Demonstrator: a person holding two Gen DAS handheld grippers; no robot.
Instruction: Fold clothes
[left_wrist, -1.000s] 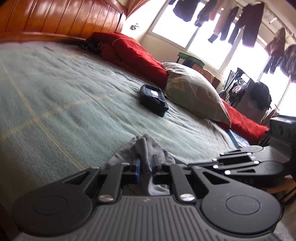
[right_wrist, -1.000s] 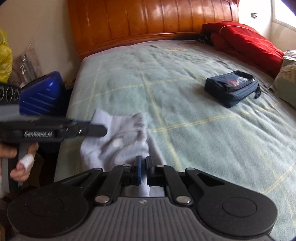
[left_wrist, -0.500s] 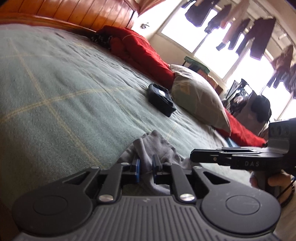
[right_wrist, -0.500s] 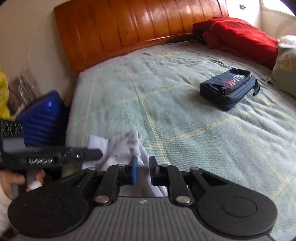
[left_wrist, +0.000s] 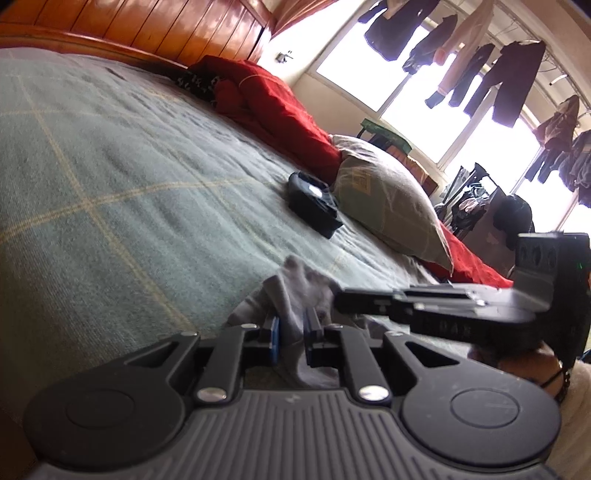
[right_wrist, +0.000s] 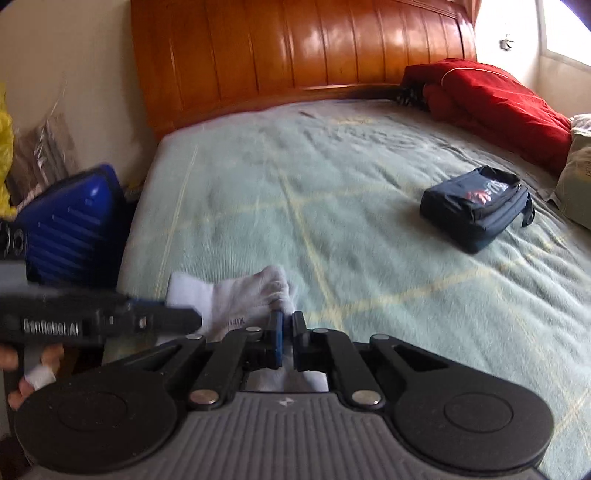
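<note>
Pinching a fold of a pale grey sock (left_wrist: 295, 295) at 6 o'clock in the left wrist view, the left tongs (left_wrist: 291, 334) sit low over the green bed (left_wrist: 110, 192), with the right tongs (left_wrist: 338, 297) reaching in from 3 o'clock, a dark pouch (left_wrist: 312, 206) and a pillow (left_wrist: 388, 195) beyond. Seen from the right wrist, the right tongs (right_wrist: 287, 338) are nearly pressed together on the sock (right_wrist: 240, 299) near the bed's (right_wrist: 332, 184) foot; the left tongs (right_wrist: 195, 317) enter from 9 o'clock, touching the sock.
</note>
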